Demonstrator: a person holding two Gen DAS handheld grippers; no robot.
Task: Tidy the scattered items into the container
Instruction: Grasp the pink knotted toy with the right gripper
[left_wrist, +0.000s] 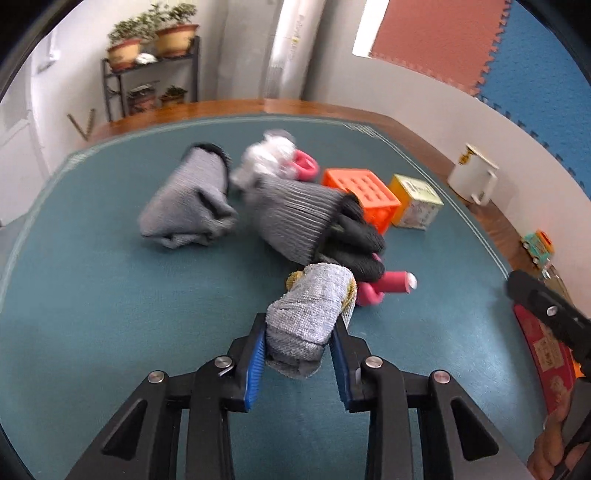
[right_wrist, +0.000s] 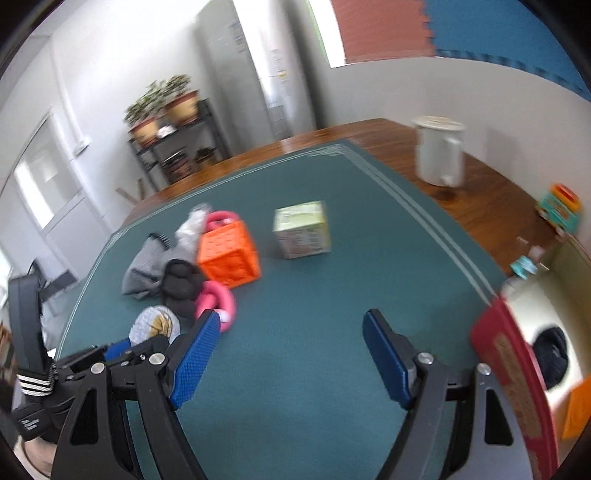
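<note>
My left gripper (left_wrist: 299, 339) is shut on a rolled grey-and-yellow sock (left_wrist: 310, 310), held just above the teal mat; the roll also shows in the right wrist view (right_wrist: 155, 325). Ahead of it lie grey socks (left_wrist: 184, 206), a grey-and-black sock (left_wrist: 314, 221), pink plastic pieces (left_wrist: 388, 286), a white crumpled item (left_wrist: 266, 155), an orange cube (left_wrist: 364, 195) and a yellow printed box (left_wrist: 415, 201). My right gripper (right_wrist: 291, 354) is open and empty above the mat. The red-rimmed container (right_wrist: 517, 373) at the right holds a dark item (right_wrist: 550, 356).
A white mug (right_wrist: 439, 151) and a small toy vehicle (right_wrist: 559, 206) stand on the wooden table edge at the right. A plant shelf (right_wrist: 173, 140) stands behind the table. The teal mat (right_wrist: 332, 295) covers the table's middle.
</note>
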